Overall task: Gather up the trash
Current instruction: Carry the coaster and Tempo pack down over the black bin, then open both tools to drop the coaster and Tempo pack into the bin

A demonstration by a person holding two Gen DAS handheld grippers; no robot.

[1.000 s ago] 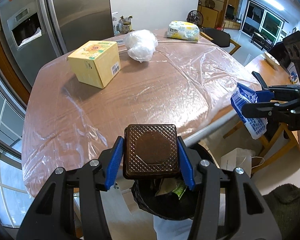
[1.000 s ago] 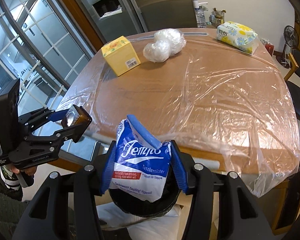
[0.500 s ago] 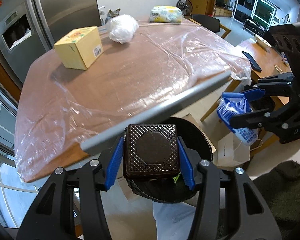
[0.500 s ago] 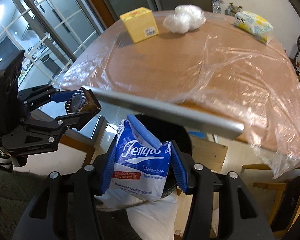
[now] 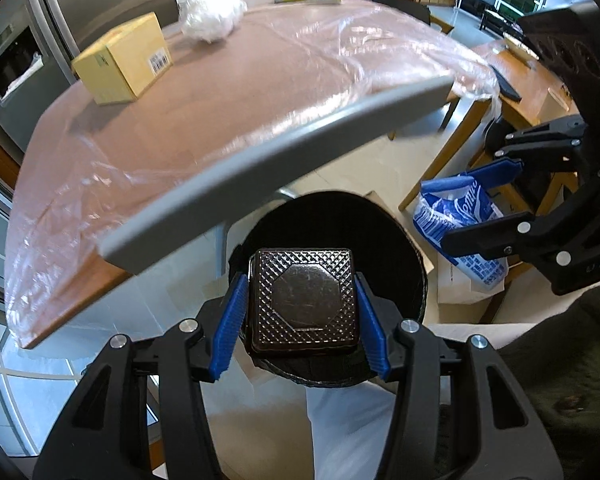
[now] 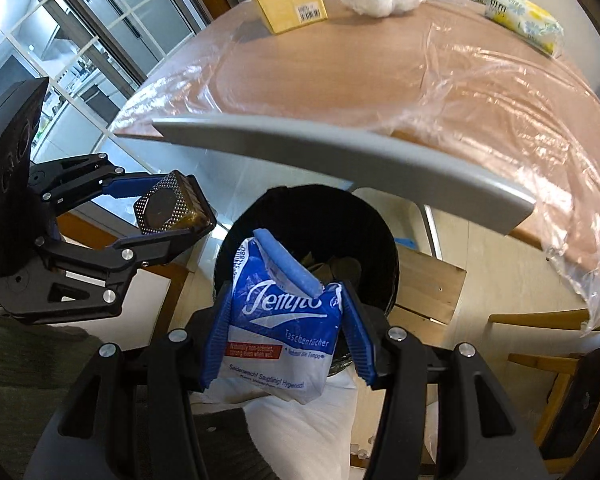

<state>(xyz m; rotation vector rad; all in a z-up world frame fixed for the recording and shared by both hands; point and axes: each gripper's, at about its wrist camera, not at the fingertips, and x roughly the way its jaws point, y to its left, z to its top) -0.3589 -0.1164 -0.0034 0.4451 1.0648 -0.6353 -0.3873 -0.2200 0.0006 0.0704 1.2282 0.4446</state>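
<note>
My left gripper [image 5: 302, 292] is shut on a dark brown square box [image 5: 303, 299] with a diamond-embossed lid, held right over the mouth of a black trash bin [image 5: 384, 220]. The same box [image 6: 168, 208] shows in the right wrist view, left of the bin [image 6: 320, 220]. My right gripper [image 6: 286, 304] is shut on a blue and white tissue pack [image 6: 280, 332], also above the bin's opening, where some rubbish lies inside. From the left wrist view that tissue pack [image 5: 452, 216] hangs to the right of the bin.
A plastic-covered wooden table [image 5: 220, 92] stands behind the bin, with a grey bar [image 5: 268, 160] along its near edge. On it are a yellow box [image 5: 124, 64], a crumpled white bag [image 5: 212, 20] and a yellow tissue pack [image 6: 524, 24]. Wooden chairs [image 6: 540, 320] stand at right.
Both grippers have sunk below the table edge toward the bin, each still holding its item. The bin's mouth now fills more of both views.
</note>
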